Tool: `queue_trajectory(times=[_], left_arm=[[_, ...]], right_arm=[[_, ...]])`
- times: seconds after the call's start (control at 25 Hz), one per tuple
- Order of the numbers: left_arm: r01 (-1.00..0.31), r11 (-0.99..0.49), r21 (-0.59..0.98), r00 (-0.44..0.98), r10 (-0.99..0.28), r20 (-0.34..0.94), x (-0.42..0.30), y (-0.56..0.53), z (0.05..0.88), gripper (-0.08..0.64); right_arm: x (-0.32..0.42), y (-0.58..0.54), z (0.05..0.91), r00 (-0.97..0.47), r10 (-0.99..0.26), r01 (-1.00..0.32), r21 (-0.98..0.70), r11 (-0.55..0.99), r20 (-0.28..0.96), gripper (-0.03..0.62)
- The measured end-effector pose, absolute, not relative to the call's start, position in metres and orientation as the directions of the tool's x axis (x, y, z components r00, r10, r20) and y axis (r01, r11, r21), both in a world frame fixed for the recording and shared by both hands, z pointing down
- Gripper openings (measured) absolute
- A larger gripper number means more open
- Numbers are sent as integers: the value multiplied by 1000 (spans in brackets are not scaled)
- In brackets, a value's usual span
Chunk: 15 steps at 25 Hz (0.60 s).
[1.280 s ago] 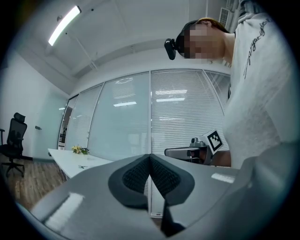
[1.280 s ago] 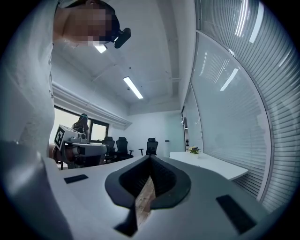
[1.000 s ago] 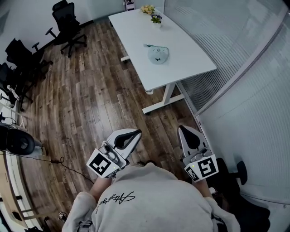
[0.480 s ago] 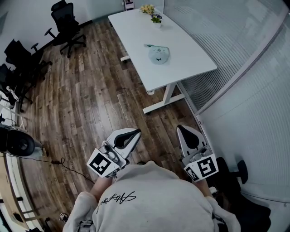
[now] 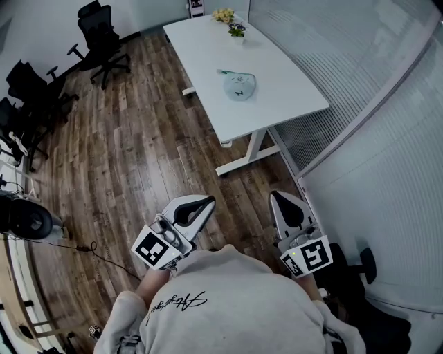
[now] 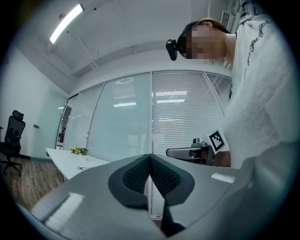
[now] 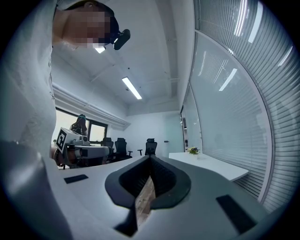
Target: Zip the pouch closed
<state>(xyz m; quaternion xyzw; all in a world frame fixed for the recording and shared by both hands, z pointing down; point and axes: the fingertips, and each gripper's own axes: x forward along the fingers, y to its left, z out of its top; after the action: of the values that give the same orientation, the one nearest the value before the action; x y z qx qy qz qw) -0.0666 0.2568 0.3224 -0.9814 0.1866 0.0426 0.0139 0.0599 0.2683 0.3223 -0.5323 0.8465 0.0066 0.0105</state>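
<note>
A pale green pouch (image 5: 239,85) lies on the white table (image 5: 284,90), far ahead of both grippers in the head view. My left gripper (image 5: 206,201) is held close to the person's body, pointing level, shut and empty. My right gripper (image 5: 277,196) is beside it, also shut with nothing between its jaws. In the left gripper view the left gripper (image 6: 150,156) has its pads pressed together, and the right gripper (image 6: 169,152) shows beyond it. In the right gripper view the right gripper (image 7: 150,158) is closed too, with the table (image 7: 211,164) at the right.
A small pot of flowers (image 5: 237,30) and a second bunch (image 5: 224,14) stand at the table's far end. Black office chairs (image 5: 104,34) stand at the left on the wooden floor (image 5: 131,159). A glass wall with blinds (image 5: 360,76) runs along the right. A cable (image 5: 104,252) lies on the floor.
The view has shifted slightly, so the table and pouch sit a little further left. Both grippers stay shut and in place.
</note>
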Motion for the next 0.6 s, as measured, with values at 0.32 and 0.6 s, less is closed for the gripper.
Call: queue_trajectory(times=[0.32,0.6], left_arm=[[-387,-922,-8,916,-383,-116,-52,259,317,2],[-418,-908,-7,906,-417,-70,-58,256,329,2]], right_arm=[[74,265,328,-451,-893,-893,-3,451,-16,2],[76,261,331,-467,-884,-884,-16,467,-19,2]])
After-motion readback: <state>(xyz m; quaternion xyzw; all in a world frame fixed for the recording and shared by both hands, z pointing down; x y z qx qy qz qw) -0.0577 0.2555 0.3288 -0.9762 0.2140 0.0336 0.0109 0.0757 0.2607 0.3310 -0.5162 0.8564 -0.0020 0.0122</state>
